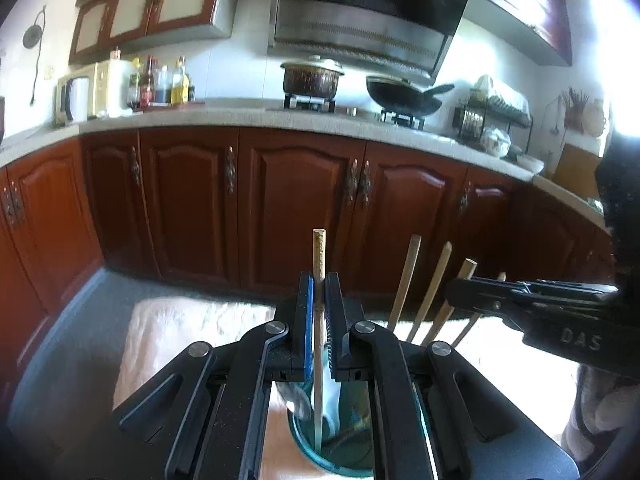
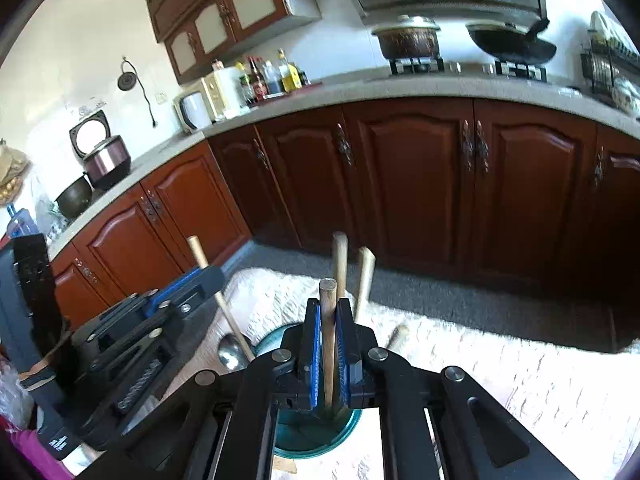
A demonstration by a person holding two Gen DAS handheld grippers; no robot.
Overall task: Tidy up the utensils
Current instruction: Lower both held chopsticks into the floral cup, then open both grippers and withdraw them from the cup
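My left gripper (image 1: 319, 286) is shut on a thin wooden chopstick (image 1: 319, 252) that stands upright with its lower end in a teal glass cup (image 1: 340, 454). A metal spoon (image 1: 298, 400) lies in that cup. My right gripper (image 2: 329, 312) is shut on a thicker wooden handle (image 2: 329, 292) that stands in a teal cup (image 2: 304, 436). Other wooden handles (image 2: 365, 276) lean behind it. In the left wrist view the right gripper (image 1: 454, 290) reaches in from the right across several wooden handles (image 1: 408, 280). In the right wrist view the left gripper (image 2: 214, 278) holds its chopstick (image 2: 198, 250) at the left.
A white textured cloth (image 2: 500, 368) covers the table beneath the cups. Dark red kitchen cabinets (image 1: 296, 204) and a grey counter (image 1: 224, 118) with a pot (image 1: 312, 76) and a wok (image 1: 404, 94) stand beyond. A grey floor (image 2: 460, 296) lies between.
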